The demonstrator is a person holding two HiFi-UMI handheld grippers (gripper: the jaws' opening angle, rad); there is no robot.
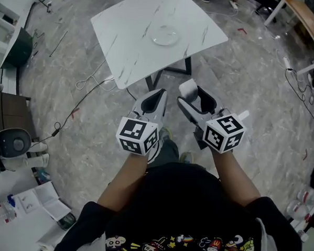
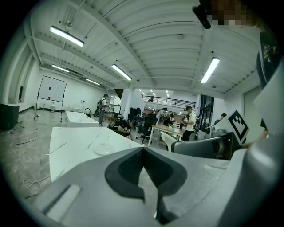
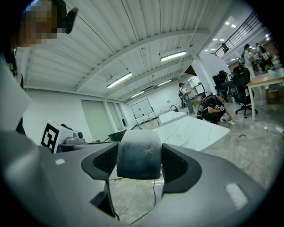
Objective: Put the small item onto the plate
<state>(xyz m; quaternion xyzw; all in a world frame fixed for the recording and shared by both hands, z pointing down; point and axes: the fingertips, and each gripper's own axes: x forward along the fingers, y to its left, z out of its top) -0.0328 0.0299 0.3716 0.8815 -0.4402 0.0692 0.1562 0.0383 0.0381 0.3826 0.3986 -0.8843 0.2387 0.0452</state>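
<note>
A clear glass plate (image 1: 166, 35) lies on the white marble table (image 1: 125, 36), ahead of me; the same plate (image 2: 104, 148) (image 3: 176, 140) shows in both gripper views. My right gripper (image 1: 192, 96) is shut on a small whitish roll-shaped item (image 1: 188, 88) (image 3: 138, 153), held above the floor short of the table's near edge. Beside it on the left, my left gripper (image 1: 157, 100) has its jaws closed together with nothing between them (image 2: 143, 153). Both grippers hover side by side in front of my body.
The table stands on a dark metal base (image 1: 170, 70). Cables (image 1: 88, 82) trail across the grey floor on the left. A wooden desk (image 1: 309, 20) stands at the far right. People and office chairs (image 2: 146, 122) fill the room's background.
</note>
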